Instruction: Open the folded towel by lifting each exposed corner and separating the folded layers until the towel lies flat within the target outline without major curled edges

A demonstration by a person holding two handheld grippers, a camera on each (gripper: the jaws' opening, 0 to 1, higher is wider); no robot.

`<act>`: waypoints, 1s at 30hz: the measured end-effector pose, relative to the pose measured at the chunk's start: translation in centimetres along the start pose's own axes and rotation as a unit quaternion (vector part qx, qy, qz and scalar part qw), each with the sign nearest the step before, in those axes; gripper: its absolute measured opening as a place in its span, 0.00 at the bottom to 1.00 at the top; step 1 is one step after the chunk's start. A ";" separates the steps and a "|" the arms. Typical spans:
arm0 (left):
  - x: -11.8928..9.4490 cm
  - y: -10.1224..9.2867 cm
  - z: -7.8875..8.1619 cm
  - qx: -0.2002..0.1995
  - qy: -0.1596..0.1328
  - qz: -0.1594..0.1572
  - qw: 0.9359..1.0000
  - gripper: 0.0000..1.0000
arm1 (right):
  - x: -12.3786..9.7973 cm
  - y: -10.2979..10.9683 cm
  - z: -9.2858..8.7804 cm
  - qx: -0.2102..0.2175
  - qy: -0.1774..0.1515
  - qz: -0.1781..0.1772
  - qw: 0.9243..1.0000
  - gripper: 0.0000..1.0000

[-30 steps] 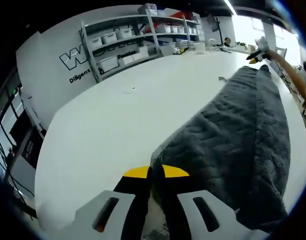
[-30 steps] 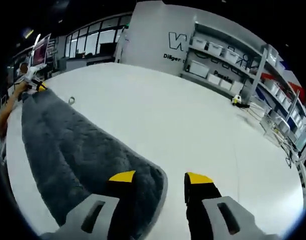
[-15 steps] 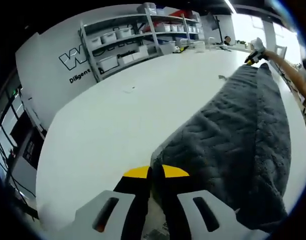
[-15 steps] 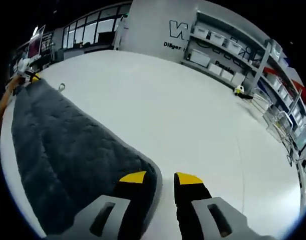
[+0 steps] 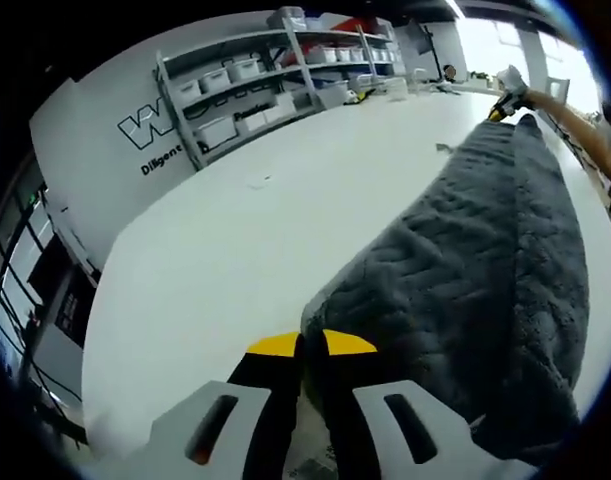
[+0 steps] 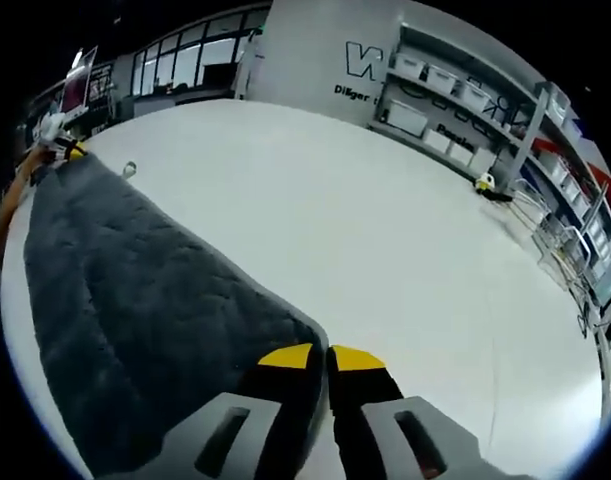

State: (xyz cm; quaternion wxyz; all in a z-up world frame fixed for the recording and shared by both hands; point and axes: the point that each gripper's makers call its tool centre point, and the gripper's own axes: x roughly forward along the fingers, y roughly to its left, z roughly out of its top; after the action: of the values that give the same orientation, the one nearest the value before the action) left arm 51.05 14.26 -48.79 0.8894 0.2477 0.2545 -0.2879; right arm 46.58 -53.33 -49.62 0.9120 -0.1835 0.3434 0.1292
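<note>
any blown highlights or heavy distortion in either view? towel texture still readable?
Left gripper view: windows at top right are blown out; fisheye bends the shelving; towel weave is sharp, near the left tongs too. Right gripper view: even light, no glare on the table; towel texture clear by the right tongs.

White wall (image 5: 95,120) with lettering, shelving (image 5: 255,75) holding bins, dark windows (image 6: 185,65)

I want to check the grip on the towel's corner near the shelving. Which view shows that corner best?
The left gripper view: the left gripper is shut on that corner of the grey towel. In the right gripper view the corner sits far off, by the other gripper.
</note>
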 end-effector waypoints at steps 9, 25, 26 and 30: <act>0.1 0.5 -0.1 0.004 0.001 0.008 1.000 0.06 | 0.4 -0.8 0.3 -0.024 0.014 -0.016 1.000 0.01; 1.0 1.4 0.1 -0.007 0.003 0.008 1.000 0.05 | 1.4 -1.8 1.1 -0.020 -0.001 -0.030 0.999 0.01; 1.0 1.4 0.1 -0.007 0.004 0.009 1.000 0.05 | 1.5 -1.9 1.2 -0.019 -0.002 -0.030 0.999 0.01; 1.4 1.8 0.3 -0.009 0.007 0.010 1.000 0.05 | 1.9 -2.1 1.4 -0.015 -0.005 -0.032 0.999 0.01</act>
State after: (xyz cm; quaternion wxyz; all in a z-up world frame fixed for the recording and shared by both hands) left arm 53.23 14.80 -48.87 0.8926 0.2442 0.2609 -0.2747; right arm 49.57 -54.42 -49.37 0.9145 -0.2072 0.3311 0.1058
